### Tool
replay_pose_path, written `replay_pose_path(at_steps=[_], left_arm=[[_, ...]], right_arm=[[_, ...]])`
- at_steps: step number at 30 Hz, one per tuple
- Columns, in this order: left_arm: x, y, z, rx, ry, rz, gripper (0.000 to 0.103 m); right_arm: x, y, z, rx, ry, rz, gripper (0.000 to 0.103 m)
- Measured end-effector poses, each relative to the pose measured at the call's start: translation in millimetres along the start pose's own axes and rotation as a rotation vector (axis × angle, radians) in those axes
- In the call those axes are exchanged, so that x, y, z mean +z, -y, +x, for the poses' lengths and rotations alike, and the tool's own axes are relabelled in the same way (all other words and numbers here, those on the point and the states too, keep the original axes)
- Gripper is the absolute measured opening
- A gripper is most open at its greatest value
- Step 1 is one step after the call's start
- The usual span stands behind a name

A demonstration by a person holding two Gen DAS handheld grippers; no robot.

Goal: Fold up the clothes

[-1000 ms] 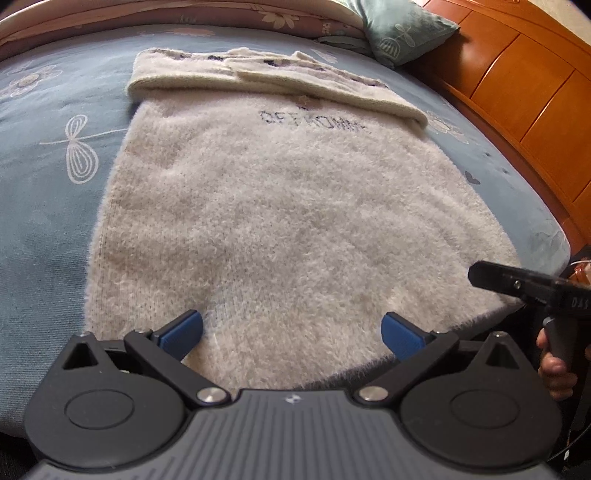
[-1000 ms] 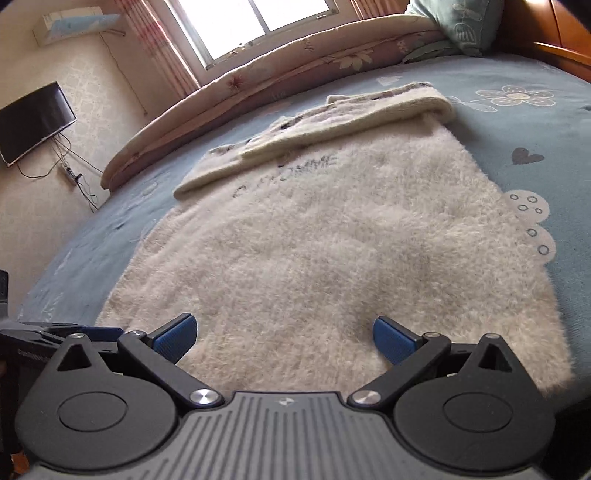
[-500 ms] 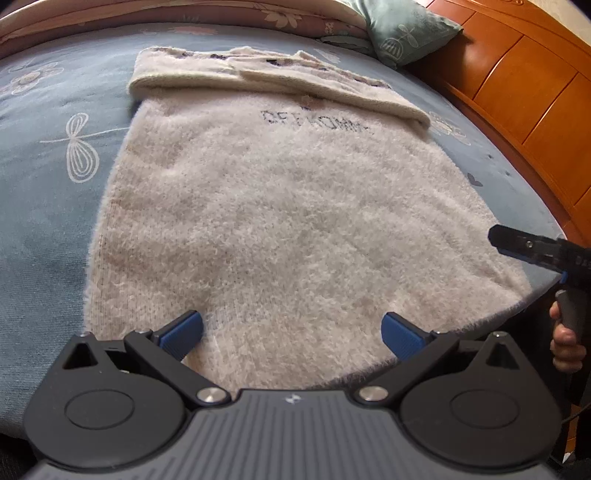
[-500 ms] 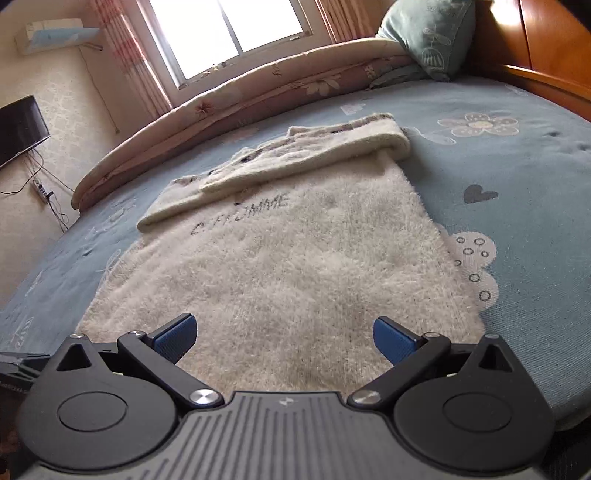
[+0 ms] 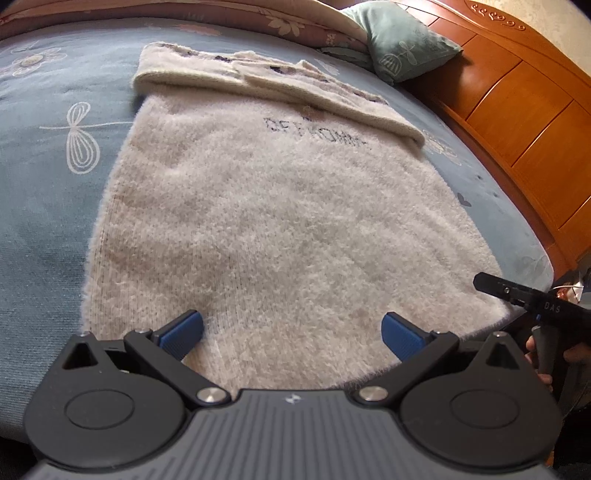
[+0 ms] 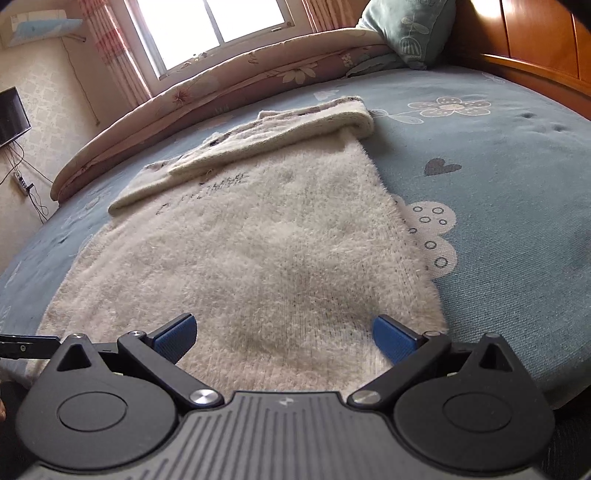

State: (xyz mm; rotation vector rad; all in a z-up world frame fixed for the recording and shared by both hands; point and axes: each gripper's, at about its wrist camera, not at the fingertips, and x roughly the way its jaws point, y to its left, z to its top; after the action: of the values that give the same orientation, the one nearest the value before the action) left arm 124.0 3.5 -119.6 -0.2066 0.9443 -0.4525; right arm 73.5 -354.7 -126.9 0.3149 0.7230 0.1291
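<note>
1. Daylight from the window [image 6: 218, 26] falls across a bed [image 6: 517, 192] covered in a blue sheet printed with flowers and hearts, with a wooden headboard [image 5: 517, 122] along one side and a teal pillow [image 5: 402, 44] at the far corner.

2. Spread flat on that bed lies a fluffy cream sweater [image 5: 280, 221], its hem toward me at the near edge of the mattress and dark lettering showing across the chest.

3. What looks done: the far end of the sweater is already turned over into a thick band [image 5: 258, 81] lying across the top, probably the sleeves and shoulders laid inward, though from this low angle I can't say exactly which parts are tucked there.

4. What is left, as I judge it: the long body is still one flat layer, so the hem needs bringing up toward the folded band, perhaps more than once.

5. The left tool [image 5: 291, 332] hovers over the hem near its left corner, its blue pads [image 5: 181, 332] spread wide with nothing between them.

6. The right tool [image 6: 284, 334] hangs over the hem's right side, likewise spread wide and empty; it also shows at the edge of the left view, held by a hand [image 5: 543, 350].

7. Neither tool has hold of the fabric yet, so the hem fold has not begun.
</note>
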Motion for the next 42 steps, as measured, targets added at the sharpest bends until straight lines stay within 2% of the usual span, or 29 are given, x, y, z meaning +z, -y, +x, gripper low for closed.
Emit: replay_pose_path(at_steps=[5, 9, 14, 19, 23, 26, 29, 31, 34, 37, 42], left_arm=[[-5, 0, -1, -0.01, 0.029, 0.036, 0.102], [-5, 7, 1, 0.012, 0.014, 0.092, 0.102], [-4, 2, 0, -0.008, 0.022, 0.056, 0.102], [5, -3, -4, -0.024, 0.014, -0.01, 0.102], [49, -20, -19, -0.045, 0.108, -0.108, 0.102], [101, -41, -15, -0.068, 0.107, -0.174, 0.102], [147, -59, 5, 0.007, 0.086, -0.211, 0.102], [170, -72, 23, 0.006, 0.062, -0.256, 0.102], [190, -86, 48, -0.015, 0.051, -0.315, 0.102], [200, -94, 68, -0.014, 0.025, -0.328, 0.102], [190, -110, 84, -0.039, 0.011, -0.363, 0.102]], right_arm=[[1, 3, 0, 0.01, 0.002, 0.028, 0.103], [2, -5, 3, -0.025, -0.023, -0.022, 0.103], [-5, -14, 4, -0.073, -0.002, -0.058, 0.103], [-4, -15, 2, -0.079, -0.015, -0.065, 0.103], [-6, -18, 1, -0.086, -0.027, -0.09, 0.103], [-6, -21, 3, -0.103, -0.031, -0.1, 0.103], [-3, -24, 5, -0.116, -0.046, -0.102, 0.103], [0, -24, 5, -0.109, -0.052, -0.086, 0.103], [6, -19, 4, -0.076, -0.054, -0.039, 0.103], [12, -14, 7, -0.052, -0.055, -0.009, 0.103], [19, -13, 13, -0.043, -0.052, 0.0, 0.103]])
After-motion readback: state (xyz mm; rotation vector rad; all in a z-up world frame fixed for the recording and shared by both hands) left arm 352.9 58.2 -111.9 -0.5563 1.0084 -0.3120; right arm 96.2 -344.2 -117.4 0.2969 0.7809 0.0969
